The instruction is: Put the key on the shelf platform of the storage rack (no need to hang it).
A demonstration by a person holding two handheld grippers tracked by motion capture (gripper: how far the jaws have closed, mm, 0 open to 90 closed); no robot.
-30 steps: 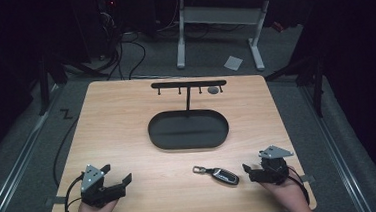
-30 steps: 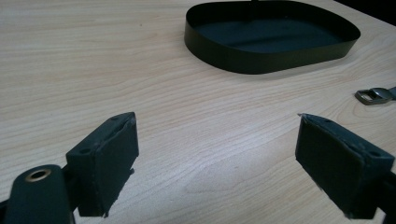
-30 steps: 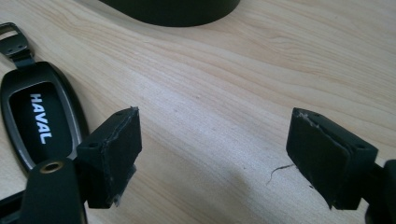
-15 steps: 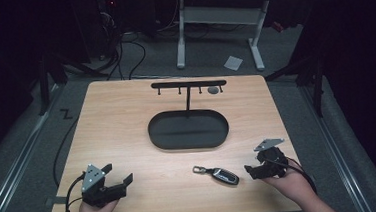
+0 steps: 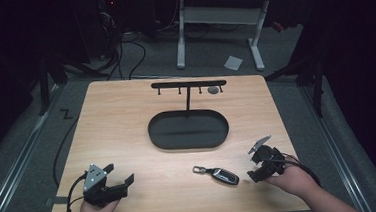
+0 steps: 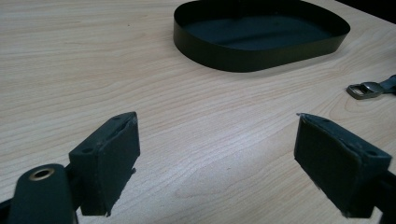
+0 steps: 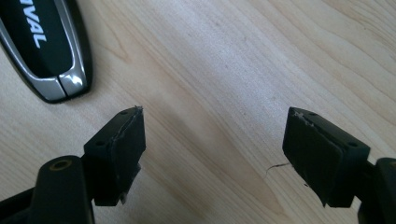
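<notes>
item: car key (image 5: 221, 174), black fob with silver trim and a metal loop at one end. location: flat on the surface near the front edge, right of centre, well apart from the tray.

change noted: over the last second the right gripper (image 5: 261, 164) has lifted off its rest at the front right corner, tilted and turned toward the key. its jaws stand wide apart with nothing between them; in the right gripper view the fob's silver end (image 7: 51, 56) lies just beyond the left-hand jaw, not yet between the two. judged meaning: the reach for the key has begun, no grasp yet; the gripper needs to shift sideways to straddle the fob.

left gripper (image 5: 112, 184): unmoved at the front left corner, jaws apart, empty, pointing across the surface toward the tray and the key's loop (image 6: 365, 89).

container: oval black tray (image 5: 154, 136), mid-surface, shallow wall, a thin post rising from its back rim to a hook bar (image 5: 188, 84). contents: none visible. one small round thing hangs near the bar's right end; too small to tell what.
</notes>
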